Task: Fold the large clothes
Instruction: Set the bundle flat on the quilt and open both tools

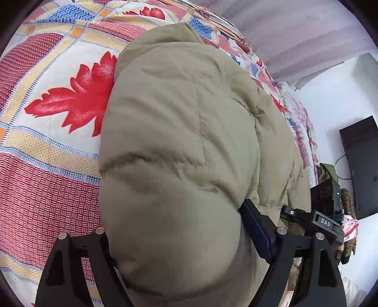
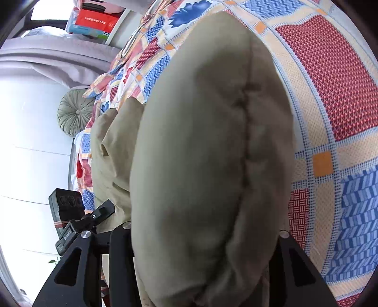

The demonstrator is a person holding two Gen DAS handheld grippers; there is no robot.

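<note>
A puffy olive-green padded jacket (image 1: 184, 132) fills the middle of both views and lies over a patterned bedspread (image 1: 52, 99). My left gripper (image 1: 174, 238) is shut on a thick fold of the jacket, which bulges between its black fingers (image 1: 262, 231). My right gripper (image 2: 203, 250) is likewise shut on a thick fold of the same jacket (image 2: 208, 132); its fingertips are buried in the fabric. The other gripper shows at the edge of each view: the right one (image 1: 316, 219) in the left wrist view, the left one (image 2: 82, 224) in the right wrist view.
The bedspread (image 2: 330, 94) has red, blue and orange checks and red leaf prints. A round green cushion (image 2: 73, 115) lies at the bed's far end. A grey curtain (image 1: 295, 30), a white wall and a dark cabinet (image 1: 363, 163) stand beyond the bed. Boxes (image 2: 94, 21) sit high up.
</note>
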